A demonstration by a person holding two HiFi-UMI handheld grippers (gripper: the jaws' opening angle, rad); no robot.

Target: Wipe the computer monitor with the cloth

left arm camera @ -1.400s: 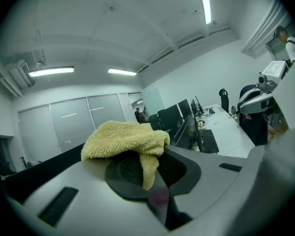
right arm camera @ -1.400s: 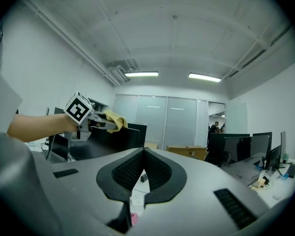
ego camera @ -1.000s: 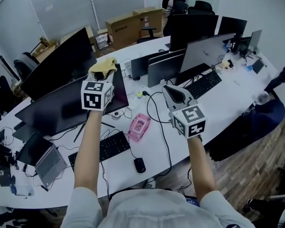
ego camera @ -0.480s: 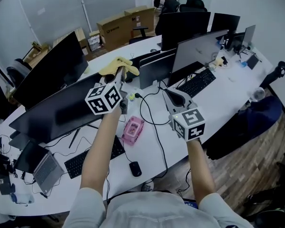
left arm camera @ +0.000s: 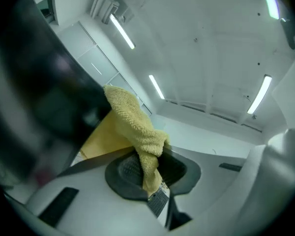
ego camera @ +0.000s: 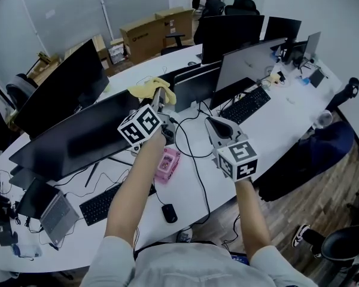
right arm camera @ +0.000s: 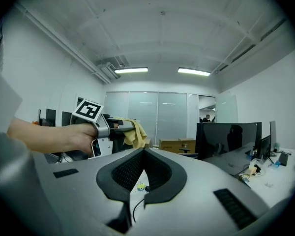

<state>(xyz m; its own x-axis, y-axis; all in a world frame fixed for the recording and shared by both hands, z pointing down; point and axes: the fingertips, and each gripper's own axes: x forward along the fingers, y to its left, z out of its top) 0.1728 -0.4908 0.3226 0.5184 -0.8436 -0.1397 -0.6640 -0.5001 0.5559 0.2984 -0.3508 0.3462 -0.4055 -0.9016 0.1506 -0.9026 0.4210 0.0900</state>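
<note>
Left gripper (ego camera: 157, 95) clamps a yellow cloth (ego camera: 145, 88) just beside the upper right corner of the dark monitor (ego camera: 72, 139); the cloth drapes toward 10 o'clock from the tips. Right gripper (ego camera: 216, 124), at 4 o'clock from the left one, hovers over the white desk (ego camera: 269, 130), jaws closed together on nothing.

A: Inventory counts?
B: Monitors (ego camera: 78, 137): 7 at least, 9 through 2 o'clock. Keyboards (ego camera: 245, 104): 2, at 2 and 8 o'clock. Mouse (ego camera: 169, 213): 1, 6 o'clock. Laptop (ego camera: 55, 213): 1, 8 o'clock.
A: Smaller stuff?
B: Yellow cloth (ego camera: 145, 88): 1. Pink object (ego camera: 166, 163): 1, near centre. Cardboard boxes (ego camera: 145, 36): 3 at least, 12 o'clock. Grippers: 2, left gripper (ego camera: 158, 97) and right gripper (ego camera: 213, 123).
</note>
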